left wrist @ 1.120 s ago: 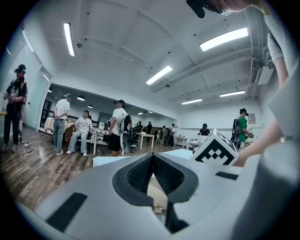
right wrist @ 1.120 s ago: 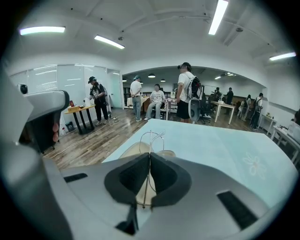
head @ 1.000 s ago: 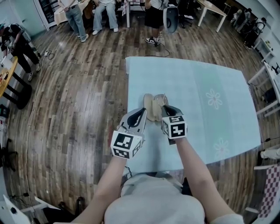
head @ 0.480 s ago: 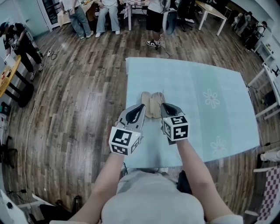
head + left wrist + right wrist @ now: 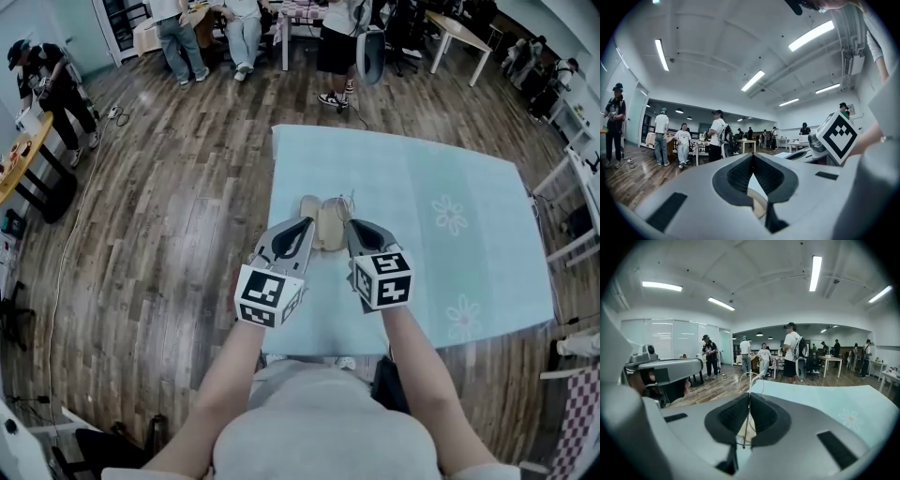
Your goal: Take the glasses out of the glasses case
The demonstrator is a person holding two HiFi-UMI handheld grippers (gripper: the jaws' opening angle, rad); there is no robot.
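The only print I can see is the black-and-white square pattern on each cube; one is at the lower middle of the head view (image 5: pixel 270 295), one just right of it (image 5: pixel 384 278). White flowers (image 5: pixel 451 214) are drawn on the light blue cloth over the table (image 5: pixel 422 169).

The tan glasses case (image 5: pixel 322 225) lies open on the cloth in the middle of the head view. My left gripper (image 5: pixel 302 228) has its tip right at the case's left side. In the left gripper view its jaws are pressed together at the tips, and I see nothing between them.

My right gripper (image 5: pixel 352 228) is at the case's right side. In the right gripper view its jaws are clamped on the thin wire glasses (image 5: pixel 751 380). The round wire loops stick up above the tips, over the case.
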